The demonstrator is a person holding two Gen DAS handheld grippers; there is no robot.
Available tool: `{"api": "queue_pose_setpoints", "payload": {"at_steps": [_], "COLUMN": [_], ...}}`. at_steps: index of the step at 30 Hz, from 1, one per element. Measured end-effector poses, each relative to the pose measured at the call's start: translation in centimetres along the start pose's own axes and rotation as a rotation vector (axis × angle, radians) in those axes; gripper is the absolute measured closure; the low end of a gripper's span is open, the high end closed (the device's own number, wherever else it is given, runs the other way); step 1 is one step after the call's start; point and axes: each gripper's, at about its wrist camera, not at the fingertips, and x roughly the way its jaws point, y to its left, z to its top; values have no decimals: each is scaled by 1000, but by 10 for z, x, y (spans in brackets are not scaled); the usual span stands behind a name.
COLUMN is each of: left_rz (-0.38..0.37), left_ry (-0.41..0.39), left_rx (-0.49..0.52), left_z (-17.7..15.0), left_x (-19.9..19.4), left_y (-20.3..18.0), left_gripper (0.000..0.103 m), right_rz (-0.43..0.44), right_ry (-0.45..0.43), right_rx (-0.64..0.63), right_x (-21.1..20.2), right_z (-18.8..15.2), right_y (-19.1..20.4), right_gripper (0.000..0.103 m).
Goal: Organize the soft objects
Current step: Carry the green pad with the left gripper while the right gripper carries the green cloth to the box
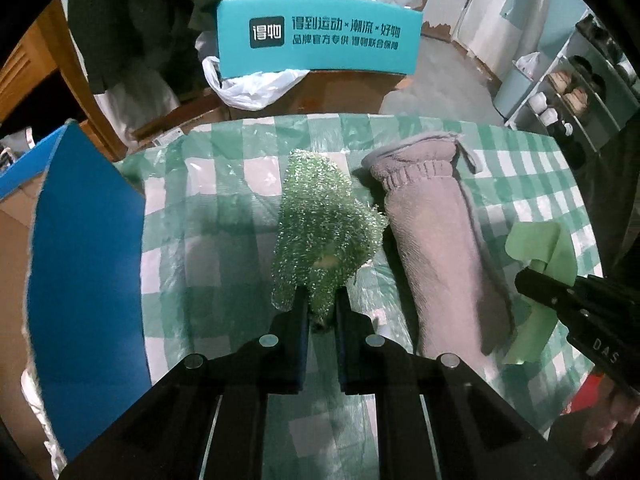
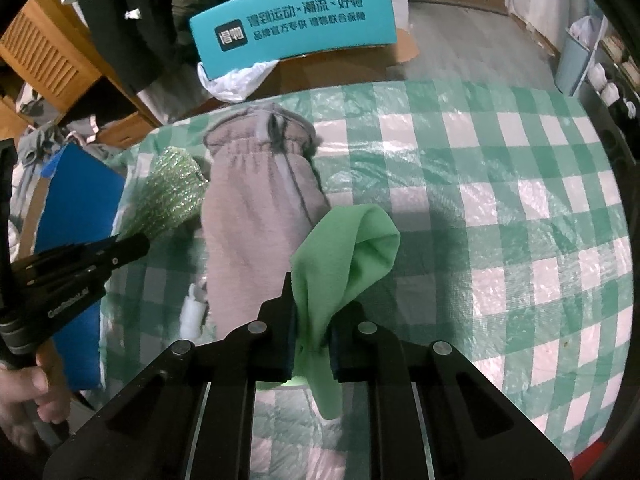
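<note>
My left gripper [image 1: 321,300] is shut on a glittery green scrub cloth [image 1: 324,232] and holds it above the checked tablecloth [image 1: 208,240]. My right gripper [image 2: 313,312] is shut on a light green cloth [image 2: 344,256], which bunches between the fingers and hangs below them. A grey fleece mitt [image 1: 432,240] lies flat on the table between the two grippers, cuff at the far end. In the right wrist view the mitt [image 2: 256,216] lies left of centre, with the glittery cloth [image 2: 172,200] and the left gripper [image 2: 128,250] further left. The right gripper [image 1: 532,284] and light green cloth [image 1: 536,240] show at the right of the left wrist view.
A blue box flap [image 1: 84,272] stands at the table's left edge. A teal printed box [image 1: 320,40] and a white plastic bag [image 1: 252,88] sit beyond the far edge. Shelves with jars [image 1: 568,100] stand at the far right. The tablecloth [image 2: 500,220] stretches right.
</note>
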Motion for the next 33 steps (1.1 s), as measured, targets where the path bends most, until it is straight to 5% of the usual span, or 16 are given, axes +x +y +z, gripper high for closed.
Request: {"api": "queue_pose_setpoints", "payload": {"at_steps": [33], "left_rz": [-18], "left_ry": [-158], "left_rx": [-29], "left_z": [-45], "left_x": [-117], "left_y": [37], "left_gripper": [92], "right_rz": [43], "right_ry": [-103], "right_rx": [-189], "right_x": [-78], "right_z": [-14], "right_y": [96], "right_gripper": [91]}}
